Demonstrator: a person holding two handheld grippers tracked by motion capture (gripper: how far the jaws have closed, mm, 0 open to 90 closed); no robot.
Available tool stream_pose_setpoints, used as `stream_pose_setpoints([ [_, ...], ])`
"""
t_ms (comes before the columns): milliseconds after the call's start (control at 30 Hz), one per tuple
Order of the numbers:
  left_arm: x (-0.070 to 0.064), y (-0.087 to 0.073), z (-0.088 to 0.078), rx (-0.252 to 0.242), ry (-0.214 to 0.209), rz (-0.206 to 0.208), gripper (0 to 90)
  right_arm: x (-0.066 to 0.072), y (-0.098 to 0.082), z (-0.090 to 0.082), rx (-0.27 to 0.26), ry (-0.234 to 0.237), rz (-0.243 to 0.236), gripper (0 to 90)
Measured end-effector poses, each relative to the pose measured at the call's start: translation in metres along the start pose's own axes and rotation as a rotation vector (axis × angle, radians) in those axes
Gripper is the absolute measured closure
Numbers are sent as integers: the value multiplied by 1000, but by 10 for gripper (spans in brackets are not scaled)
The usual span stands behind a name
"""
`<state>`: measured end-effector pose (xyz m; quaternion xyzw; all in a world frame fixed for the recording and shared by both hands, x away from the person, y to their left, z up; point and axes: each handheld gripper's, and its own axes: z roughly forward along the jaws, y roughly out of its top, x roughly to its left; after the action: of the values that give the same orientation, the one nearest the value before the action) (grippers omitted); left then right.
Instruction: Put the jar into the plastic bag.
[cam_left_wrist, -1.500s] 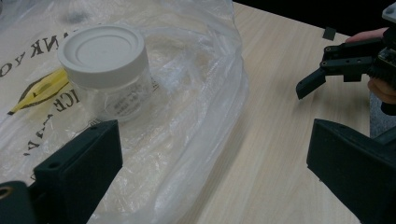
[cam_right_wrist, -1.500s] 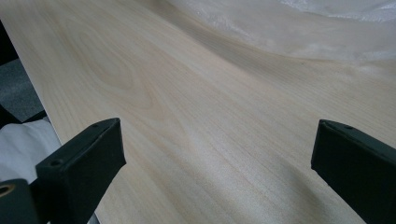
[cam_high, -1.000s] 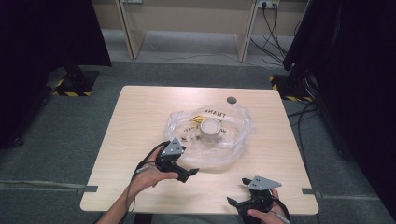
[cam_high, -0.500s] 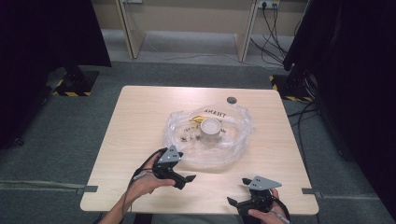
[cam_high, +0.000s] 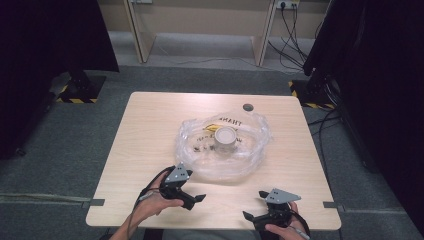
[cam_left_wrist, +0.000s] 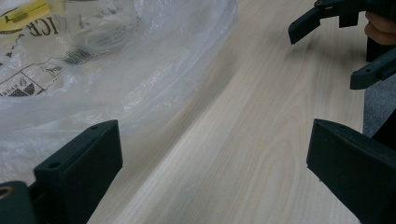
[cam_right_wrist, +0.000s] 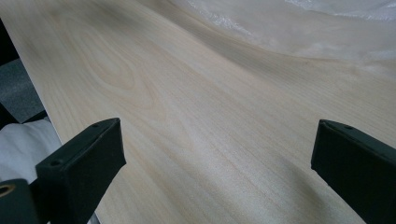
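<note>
The tabletop (cam_high: 150, 130) is pale wood with fine grain. The plastic bag (cam_high: 250, 150) is clear, printed with black lettering and a yellow mark. Both grippers' fingers (cam_left_wrist: 84, 163) are black.

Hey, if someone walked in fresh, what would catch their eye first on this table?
The crumpled clear plastic bag at the middle of the wooden table, with a round lidded jar sitting inside it. Next, the left gripper and right gripper near the table's front edge, jaws open and empty.
</note>
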<state>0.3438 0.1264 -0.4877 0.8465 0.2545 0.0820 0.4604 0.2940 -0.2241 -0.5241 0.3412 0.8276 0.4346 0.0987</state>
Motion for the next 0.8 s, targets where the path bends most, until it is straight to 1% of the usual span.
stream_pose_setpoints([
  [233, -2, -11, -6, -12, 10, -11, 30, 0, 0, 0, -1, 0, 0, 30],
  [333, -3, -18, -10, -17, 17, -19, 30, 0, 0, 0, 0, 0, 0, 30],
  [600, -5, -32, -15, -9, 24, -35, 29, 1, 0, 1, 2, 1, -2, 30],
  [800, -7, -37, -18, -8, 25, -44, 29, 1, 0, 1, 4, 2, -2, 30],
])
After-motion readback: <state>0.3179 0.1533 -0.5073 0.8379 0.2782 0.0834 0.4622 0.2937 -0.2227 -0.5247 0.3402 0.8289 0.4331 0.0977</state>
